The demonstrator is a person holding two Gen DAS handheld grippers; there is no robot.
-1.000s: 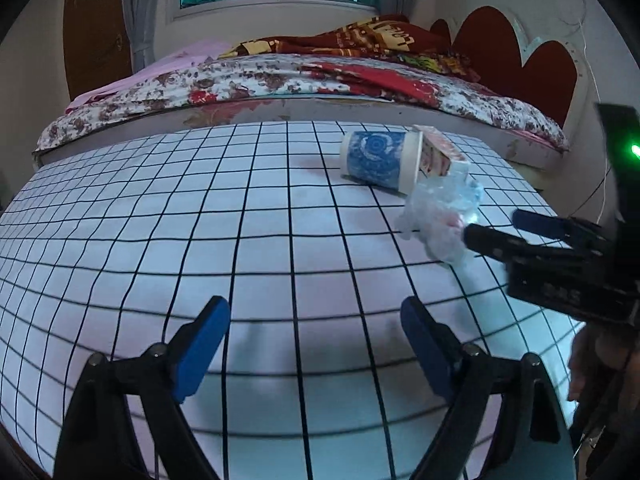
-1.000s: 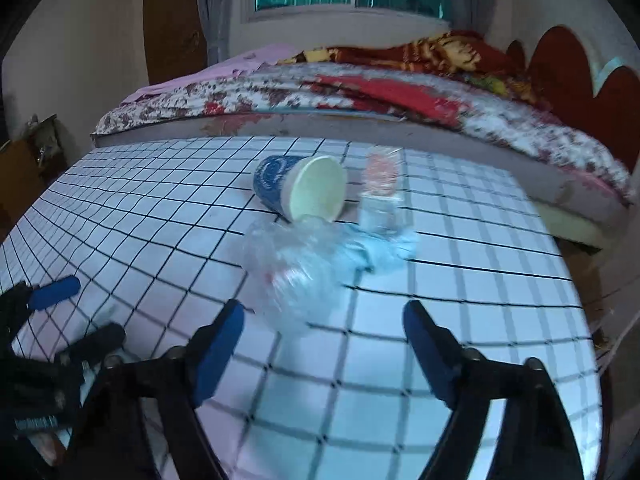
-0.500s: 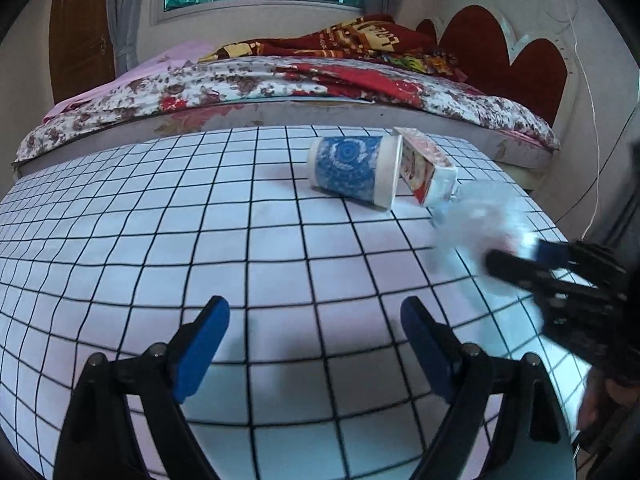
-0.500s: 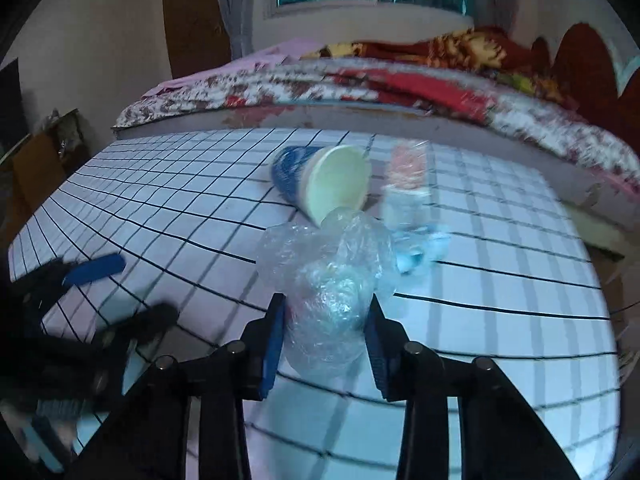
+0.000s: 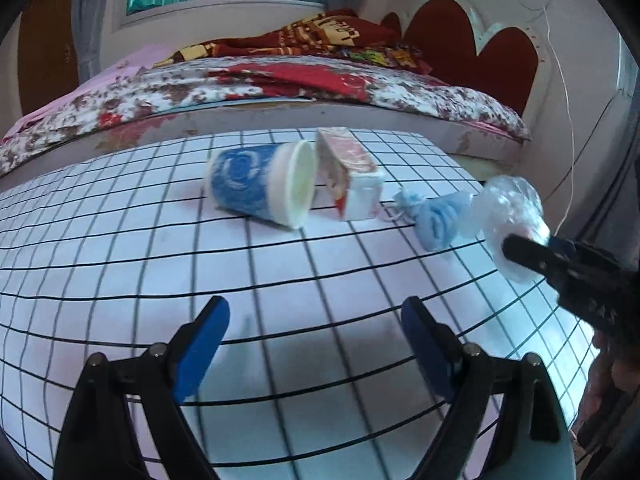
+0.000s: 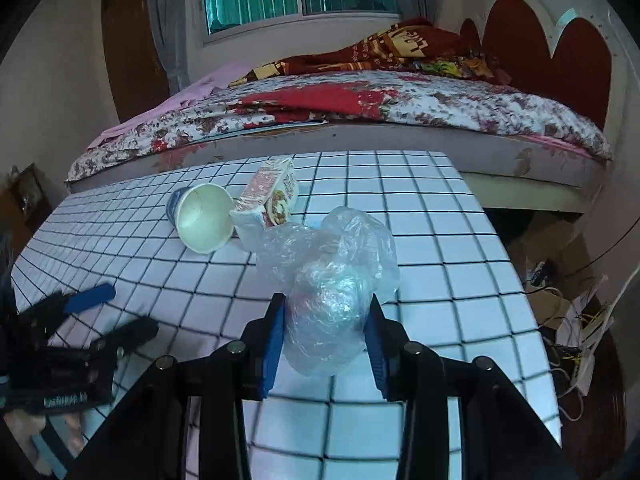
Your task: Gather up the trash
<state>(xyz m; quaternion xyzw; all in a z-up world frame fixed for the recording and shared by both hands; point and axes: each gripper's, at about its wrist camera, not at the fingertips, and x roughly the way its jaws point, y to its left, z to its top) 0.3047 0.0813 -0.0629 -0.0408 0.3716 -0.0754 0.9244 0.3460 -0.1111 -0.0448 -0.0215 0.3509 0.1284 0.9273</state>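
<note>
My right gripper [image 6: 326, 322] is shut on a crumpled clear plastic bag [image 6: 334, 280], held just above the table; the same bag [image 5: 514, 220] shows at the right of the left wrist view. A blue-and-white paper cup [image 5: 262, 184] lies on its side on the white grid-patterned table [image 5: 120, 240], its mouth against a red-and-white carton [image 5: 350, 172] that also lies flat. A crumpled light-blue wad [image 5: 438, 216] rests to the right of the carton. My left gripper [image 5: 316, 334] is open over bare tabletop, well short of the cup, with nothing between its fingers.
A bed [image 6: 360, 112] with a floral cover and red blanket runs along the table's far edge. Past the table's right edge lie cardboard and cables on the floor [image 6: 560, 280]. A red heart-shaped headboard [image 5: 472, 52] stands at the back right.
My right gripper closed on the plastic bag and carried it right, off the light-blue wad. My left gripper, still open, shifted so the cup and carton look nearer.
</note>
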